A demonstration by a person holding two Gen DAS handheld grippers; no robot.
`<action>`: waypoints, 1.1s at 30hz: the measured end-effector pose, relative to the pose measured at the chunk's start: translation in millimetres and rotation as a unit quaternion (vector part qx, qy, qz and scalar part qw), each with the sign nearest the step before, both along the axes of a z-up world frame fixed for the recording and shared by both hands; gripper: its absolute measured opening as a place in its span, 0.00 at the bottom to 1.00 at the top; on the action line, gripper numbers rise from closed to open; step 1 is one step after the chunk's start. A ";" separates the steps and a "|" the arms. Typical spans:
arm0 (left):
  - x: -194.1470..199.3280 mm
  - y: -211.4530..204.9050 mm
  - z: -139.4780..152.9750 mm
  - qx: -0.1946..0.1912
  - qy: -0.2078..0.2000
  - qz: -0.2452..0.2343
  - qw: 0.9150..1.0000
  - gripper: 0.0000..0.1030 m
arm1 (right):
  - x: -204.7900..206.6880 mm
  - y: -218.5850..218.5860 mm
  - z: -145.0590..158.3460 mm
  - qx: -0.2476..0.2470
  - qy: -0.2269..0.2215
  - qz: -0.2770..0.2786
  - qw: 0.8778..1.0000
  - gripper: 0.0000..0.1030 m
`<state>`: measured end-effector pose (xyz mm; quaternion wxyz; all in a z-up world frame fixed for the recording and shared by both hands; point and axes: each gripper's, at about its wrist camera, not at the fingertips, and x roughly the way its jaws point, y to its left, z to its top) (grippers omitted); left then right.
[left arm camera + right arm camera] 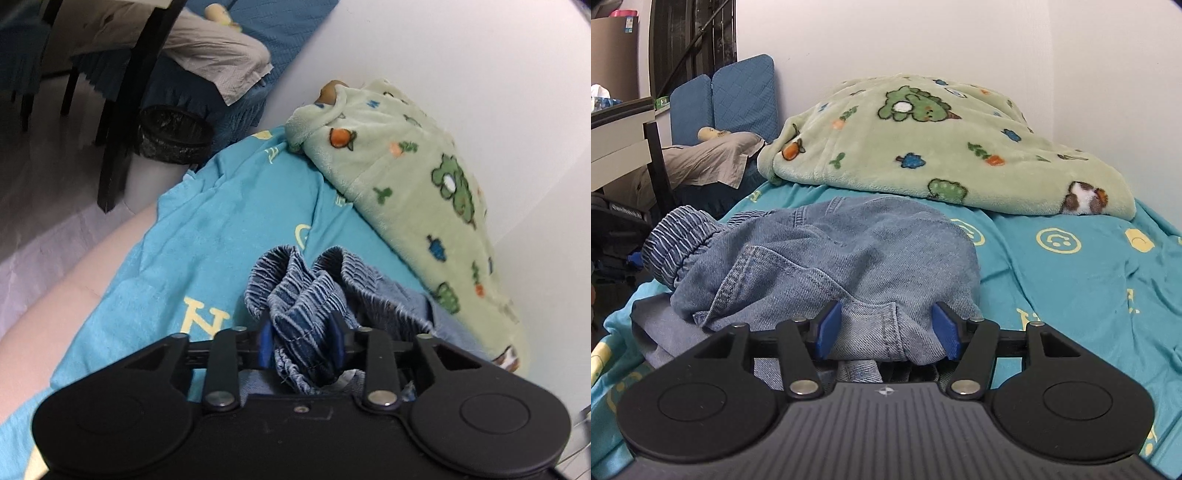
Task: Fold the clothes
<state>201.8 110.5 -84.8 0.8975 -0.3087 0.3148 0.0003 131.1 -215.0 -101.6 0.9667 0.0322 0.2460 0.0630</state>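
Blue denim shorts (827,258) with a ribbed elastic waistband (314,280) lie bunched on the turquoise bed sheet (1071,280). My left gripper (301,341) is shut on the waistband, which bunches up between its blue pads (265,343). In the right wrist view the waistband (679,236) is at the left of the heap. My right gripper (886,330) is at the near edge of the shorts. Its blue pads (829,328) stand wide apart with denim between them, not pinched.
A green fleece blanket (923,147) with cartoon prints lies against the white wall (923,37) behind the shorts. The bed edge is at the left, with a dark chair (125,110), a black bin (173,134) and beige clothing (701,162) beyond it.
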 end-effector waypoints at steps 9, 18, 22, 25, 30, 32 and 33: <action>-44.2 -29.7 48.7 0.054 -0.114 -0.055 0.990 0.54 | -0.4 -7.3 3.3 0.037 0.003 -0.010 0.999 0.57; -14.3 -60.2 11.5 0.079 -0.057 -0.105 0.990 0.40 | 0.6 -10.3 6.3 0.054 -0.003 -0.012 0.998 0.57; -15.2 -60.3 10.7 0.077 -0.066 -0.107 0.989 0.10 | 1.4 -8.8 5.3 0.051 -0.004 -0.010 0.999 0.58; -22.5 -57.1 16.9 0.074 -0.082 -0.086 0.990 0.06 | 1.4 -9.1 6.1 0.054 -0.004 -0.010 0.998 0.58; -39.5 -29.8 47.3 0.030 -0.124 -0.044 0.991 0.05 | -2.8 -10.3 15.4 0.071 -0.024 0.003 0.997 0.58; -41.9 -20.2 48.2 0.019 -0.106 -0.042 0.993 0.06 | -5.0 -7.7 20.6 0.070 -0.035 0.012 0.997 0.58; -41.3 -17.4 43.5 0.022 -0.087 -0.039 0.995 0.06 | -5.6 -5.9 21.9 0.068 -0.037 0.018 0.997 0.58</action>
